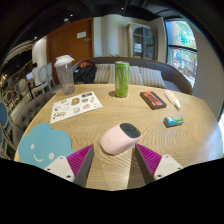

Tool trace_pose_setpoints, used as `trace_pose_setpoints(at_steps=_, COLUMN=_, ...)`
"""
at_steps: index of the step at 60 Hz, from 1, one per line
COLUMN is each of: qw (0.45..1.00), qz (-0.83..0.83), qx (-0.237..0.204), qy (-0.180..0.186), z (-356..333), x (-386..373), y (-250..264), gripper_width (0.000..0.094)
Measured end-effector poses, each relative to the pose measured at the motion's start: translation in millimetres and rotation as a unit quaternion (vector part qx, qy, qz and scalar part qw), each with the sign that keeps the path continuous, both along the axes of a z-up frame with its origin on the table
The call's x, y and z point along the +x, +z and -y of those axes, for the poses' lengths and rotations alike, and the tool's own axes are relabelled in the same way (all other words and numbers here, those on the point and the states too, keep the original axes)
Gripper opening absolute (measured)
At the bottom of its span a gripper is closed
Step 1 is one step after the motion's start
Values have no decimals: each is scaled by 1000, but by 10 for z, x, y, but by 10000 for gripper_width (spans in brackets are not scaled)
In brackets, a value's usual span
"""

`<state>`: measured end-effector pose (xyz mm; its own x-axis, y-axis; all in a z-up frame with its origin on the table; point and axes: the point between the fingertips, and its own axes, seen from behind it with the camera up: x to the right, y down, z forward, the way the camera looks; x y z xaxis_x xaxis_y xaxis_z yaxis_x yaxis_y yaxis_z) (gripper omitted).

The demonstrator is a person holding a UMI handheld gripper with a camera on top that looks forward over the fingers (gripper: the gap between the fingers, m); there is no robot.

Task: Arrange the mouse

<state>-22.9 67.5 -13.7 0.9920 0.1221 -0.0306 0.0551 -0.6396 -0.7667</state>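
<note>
Gripper view, mouse: one pink-and-white mouse (119, 137) lies on the wooden table (120, 112), near the camera, just ahead of the fingers and roughly centred on the gap between them.
Gripper: one gripper (111, 163), its two fingers spread wide with magenta pads (150, 157) facing inward; nothing is held, and the mouse rests on the table by itself, slightly beyond the fingertips.
Mouse pad: one round light-blue pad with a smiling face (43, 145) lies on the table to the left of the mouse, close to the left finger, apart from the mouse.
Sheet: one white printed sheet with coloured pictures (76, 104) lies farther back on the left, beyond the blue pad.
Can: one tall green can (121, 79) stands upright at the far side of the table, behind the mouse.
Cup: one clear tumbler with a dark lid (65, 73) stands upright at the far left, left of the can.
Small items, right: one dark red flat rectangular thing (152, 99) lies far right of the can; one pale pen-like stick (173, 99) lies just right of it; one small teal block (174, 121) lies nearer, well right of the mouse.
Seating: one curved bench with a striped cushion (150, 72) runs behind the table.
</note>
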Motion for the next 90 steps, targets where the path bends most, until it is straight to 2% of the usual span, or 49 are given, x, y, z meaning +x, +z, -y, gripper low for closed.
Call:
trace_pose_setpoints(at_steps=17, qw=999, qz=2, qx=-7, qy=-32, z=-670, x=-38, y=-7, gripper_width=837)
trace_pose_setpoints(at_steps=26, qw=999, qz=3, qx=4, qy=-53, z=-742, x=11, y=-4, gripper_width=573)
trace_pose_setpoints(at_steps=32, qw=998, qz=2, qx=14, qy=-56, z=-731, x=16, y=0, gripper_width=507)
trace_pose_setpoints(at_steps=36, qw=996, qz=-21, qx=1, qy=-92, z=-655, x=77, y=40, gripper_width=453)
trace_pose_setpoints(at_steps=39, qw=994, qz=-25, qx=28, qy=-104, z=-602, x=80, y=242, gripper_width=422)
trace_pose_setpoints(at_steps=42, qw=993, qz=-12, qx=72, qy=-98, z=-539, x=17, y=554, gripper_width=398)
trace_pose_setpoints(at_steps=47, qw=989, qz=-33, qx=113, qy=-87, z=-344, x=-327, y=1032, gripper_width=397)
trace_pose_setpoints(at_steps=55, qw=987, qz=-62, qx=145, qy=-37, z=117, x=-1180, y=1505, gripper_width=396)
trace_pose_setpoints(at_steps=62, qw=991, qz=-44, qx=129, qy=7, z=360, x=-1796, y=1197, gripper_width=394)
trace_pose_setpoints(at_steps=66, qw=994, qz=-34, qx=102, qy=22, z=424, x=-2041, y=902, gripper_width=394)
trace_pose_setpoints(at_steps=79, qw=999, qz=-4, qx=43, qy=19, z=496, x=-2149, y=150, gripper_width=405)
trace_pose_setpoints(at_steps=82, qw=999, qz=-7, qx=26, qy=18, z=535, x=-2142, y=30, gripper_width=444)
trace_pose_setpoints(at_steps=84, qw=999, qz=-17, qx=35, qy=17, z=512, x=-2150, y=71, gripper_width=477)
trace_pose_setpoints(at_steps=90, qw=999, qz=-30, qx=17, qy=36, z=537, x=-2160, y=60, gripper_width=562)
